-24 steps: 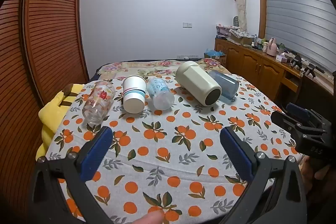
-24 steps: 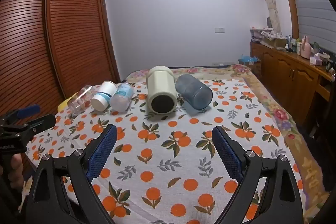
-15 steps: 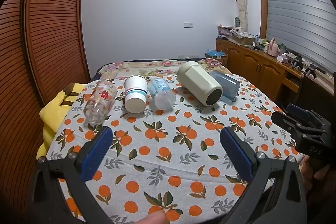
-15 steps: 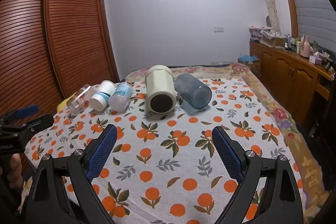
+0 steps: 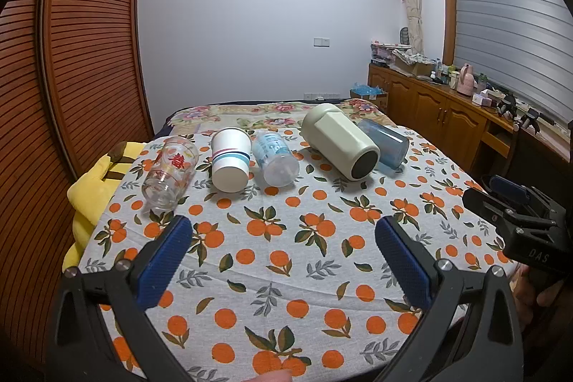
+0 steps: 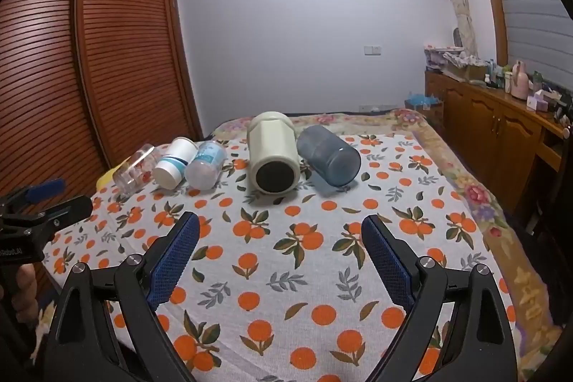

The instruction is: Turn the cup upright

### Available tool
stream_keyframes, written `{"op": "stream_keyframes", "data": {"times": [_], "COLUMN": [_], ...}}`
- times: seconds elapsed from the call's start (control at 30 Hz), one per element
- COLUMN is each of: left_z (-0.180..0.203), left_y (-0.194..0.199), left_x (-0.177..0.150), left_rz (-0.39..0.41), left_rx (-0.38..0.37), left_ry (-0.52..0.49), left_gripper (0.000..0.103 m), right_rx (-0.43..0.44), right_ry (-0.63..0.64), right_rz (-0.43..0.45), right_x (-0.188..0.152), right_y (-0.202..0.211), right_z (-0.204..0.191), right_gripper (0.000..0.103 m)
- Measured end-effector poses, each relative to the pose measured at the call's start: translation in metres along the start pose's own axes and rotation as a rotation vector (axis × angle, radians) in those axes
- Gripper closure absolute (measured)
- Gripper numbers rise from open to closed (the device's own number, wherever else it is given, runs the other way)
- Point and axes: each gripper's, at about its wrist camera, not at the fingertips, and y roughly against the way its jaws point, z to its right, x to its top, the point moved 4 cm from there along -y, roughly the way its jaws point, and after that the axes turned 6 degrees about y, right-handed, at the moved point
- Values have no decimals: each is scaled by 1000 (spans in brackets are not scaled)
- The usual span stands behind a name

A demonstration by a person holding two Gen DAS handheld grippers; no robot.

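- Five cups lie on their sides in a row across the far part of the bed (image 5: 272, 260), which wears an orange-print cloth: a printed glass (image 5: 170, 172), a white striped cup (image 5: 230, 160), a clear bottle-like cup (image 5: 275, 157), a large cream cup (image 5: 340, 141) and a blue tumbler (image 5: 388, 145).
- None is upright, so flipping looks not yet begun.
- The left claw (image 5: 283, 256) hangs spread wide and empty, well short of the row, presumably readying an approach.
- The right claw (image 6: 281, 244) is likewise gaping, holding nothing.
- Which cup is meant first I cannot tell.
- The tumbler sits partly hidden behind the cream cup in the left view.
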Motion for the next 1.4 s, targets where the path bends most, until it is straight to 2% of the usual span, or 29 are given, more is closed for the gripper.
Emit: {"op": "stream_keyframes", "data": {"times": [1.4], "left_z": [5], "left_y": [0], "left_x": [1], "left_rz": [4], "left_rx": [-1], "left_ry": [0], "left_gripper": [0], "right_rx": [-19], "right_ry": [-9], "right_rz": [8], "right_x": [0], "right_y": [1], "right_z": [1], "right_gripper": [10]}}
